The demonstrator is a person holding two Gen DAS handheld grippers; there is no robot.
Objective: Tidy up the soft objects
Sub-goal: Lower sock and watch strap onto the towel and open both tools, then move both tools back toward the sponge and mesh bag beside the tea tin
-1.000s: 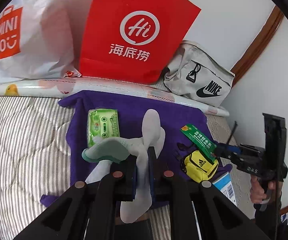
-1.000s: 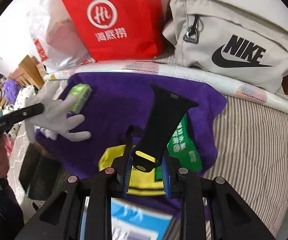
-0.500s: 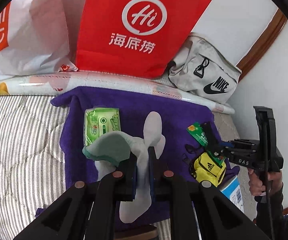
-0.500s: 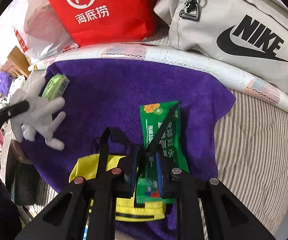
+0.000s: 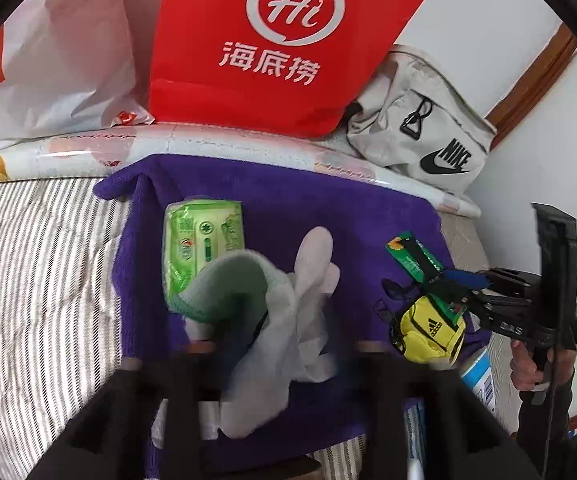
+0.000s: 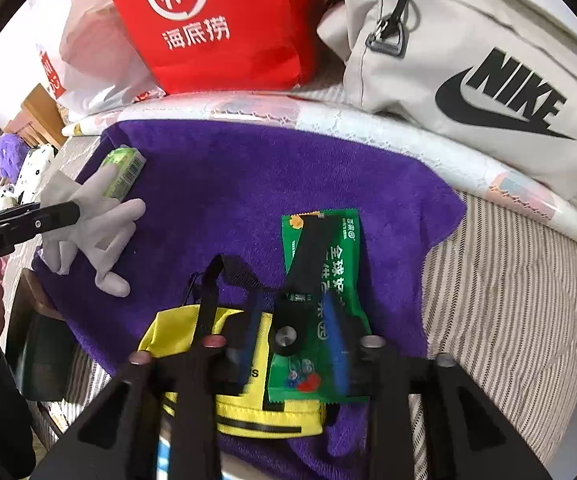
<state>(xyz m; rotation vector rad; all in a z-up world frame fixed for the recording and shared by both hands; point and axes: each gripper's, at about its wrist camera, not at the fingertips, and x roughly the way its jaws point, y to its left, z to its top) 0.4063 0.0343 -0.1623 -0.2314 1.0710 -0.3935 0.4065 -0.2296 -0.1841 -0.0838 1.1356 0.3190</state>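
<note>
From the left wrist we see our left tongs (image 5: pixel 284 344) spread, jaws just opened (blurred), the pale glove (image 5: pixel 288 320) lying loose between them on the purple towel (image 5: pixel 328 208), beside a green tissue pack (image 5: pixel 204 240).

From the right wrist our right tongs (image 6: pixel 296 336) have just widened; the black strap (image 6: pixel 308 264) lies unpinched across the green sachet (image 6: pixel 328 264), next to the yellow pouch (image 6: pixel 248 400).

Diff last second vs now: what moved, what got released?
Left gripper jaws have just been opening, letting the grey rubber glove settle on the purple towel. Right gripper lowered the black watch strap onto the green snack packet; its jaws have just been opening around it. The green tissue pack, yellow mini bag and red paper bag stayed put.
</note>
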